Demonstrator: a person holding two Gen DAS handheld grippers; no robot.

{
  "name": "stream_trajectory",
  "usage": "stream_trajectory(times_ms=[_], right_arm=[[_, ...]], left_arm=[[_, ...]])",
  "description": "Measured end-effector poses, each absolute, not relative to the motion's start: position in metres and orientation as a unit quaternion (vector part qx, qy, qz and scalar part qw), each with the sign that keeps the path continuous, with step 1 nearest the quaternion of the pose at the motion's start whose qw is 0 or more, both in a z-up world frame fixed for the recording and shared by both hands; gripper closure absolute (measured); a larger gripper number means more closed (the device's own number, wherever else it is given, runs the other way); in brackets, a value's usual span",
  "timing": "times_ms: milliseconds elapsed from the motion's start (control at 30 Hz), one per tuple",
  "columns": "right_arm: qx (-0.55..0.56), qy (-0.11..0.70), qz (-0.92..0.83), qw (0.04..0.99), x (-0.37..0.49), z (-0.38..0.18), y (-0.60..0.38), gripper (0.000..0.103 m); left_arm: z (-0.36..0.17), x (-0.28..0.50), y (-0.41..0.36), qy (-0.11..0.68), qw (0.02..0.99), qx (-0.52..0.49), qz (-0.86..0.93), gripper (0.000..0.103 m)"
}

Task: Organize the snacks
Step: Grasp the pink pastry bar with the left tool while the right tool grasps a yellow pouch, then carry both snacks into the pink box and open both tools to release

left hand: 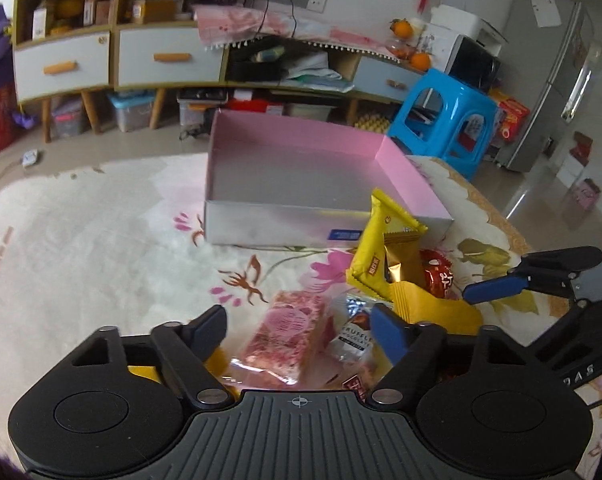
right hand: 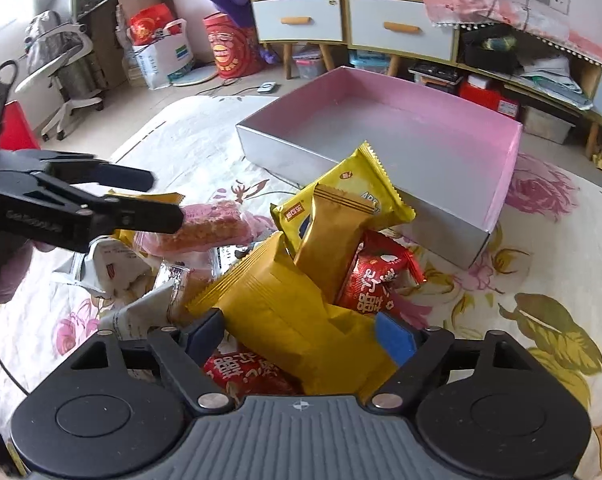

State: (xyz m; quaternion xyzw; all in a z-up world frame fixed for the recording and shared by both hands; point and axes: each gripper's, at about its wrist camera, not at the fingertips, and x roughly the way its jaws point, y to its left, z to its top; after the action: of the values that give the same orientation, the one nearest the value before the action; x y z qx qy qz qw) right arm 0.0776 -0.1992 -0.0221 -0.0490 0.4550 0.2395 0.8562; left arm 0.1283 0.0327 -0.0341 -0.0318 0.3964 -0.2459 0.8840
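A pile of wrapped snacks lies on a floral blanket in front of an empty pink-lined box (left hand: 301,168) (right hand: 401,136). My left gripper (left hand: 299,326) is open, its fingers on either side of a pink nougat bar (left hand: 289,330) (right hand: 205,228); a truffle chocolate packet (left hand: 355,334) lies beside it. My right gripper (right hand: 301,334) (left hand: 489,286) is open around a large golden packet (right hand: 293,312) (left hand: 433,304). A yellow packet (right hand: 349,192) (left hand: 381,236), a smaller gold packet (right hand: 333,236) and a red packet (right hand: 377,280) (left hand: 439,272) lean on the heap.
The blanket (left hand: 101,240) covers a low surface. Behind it stand white-drawered cabinets (left hand: 113,60), a blue plastic stool (left hand: 445,116) and a fridge (left hand: 549,80). An office chair (right hand: 61,68) and red bags (right hand: 229,44) stand at the left in the right wrist view.
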Motion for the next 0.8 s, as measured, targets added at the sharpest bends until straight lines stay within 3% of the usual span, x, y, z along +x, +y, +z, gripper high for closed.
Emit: stream_trajectory(times_ms=[67,233,400,667,800], right_arm=[[-0.055,0.450,0.248,0.856,0.075,-0.022,-0.201,0.029],[-0.075,0.448,0.255,0.853,0.077,-0.028,-0.198,0.029],[-0.092,0.451,0.241,0.855,0.076,-0.034,-0.197,0.036],[-0.102,0.435,0.235,0.863,0.073,-0.032,-0.195,0.056],[-0.104,0.432,0.234,0.865,0.074,-0.030,-0.195,0.061]], left_arm=[[-0.041,0.132,0.031,0.407,0.879,-0.039,-0.245,0.042],[-0.053,0.135,0.026,0.425,0.873,-0.028,-0.236,0.053],[-0.057,0.134,0.026,0.431,0.874,-0.023,-0.223,0.059],[-0.055,0.133,0.025,0.436,0.876,-0.037,-0.203,0.072],[-0.053,0.131,0.024,0.438,0.877,-0.054,-0.192,0.072]])
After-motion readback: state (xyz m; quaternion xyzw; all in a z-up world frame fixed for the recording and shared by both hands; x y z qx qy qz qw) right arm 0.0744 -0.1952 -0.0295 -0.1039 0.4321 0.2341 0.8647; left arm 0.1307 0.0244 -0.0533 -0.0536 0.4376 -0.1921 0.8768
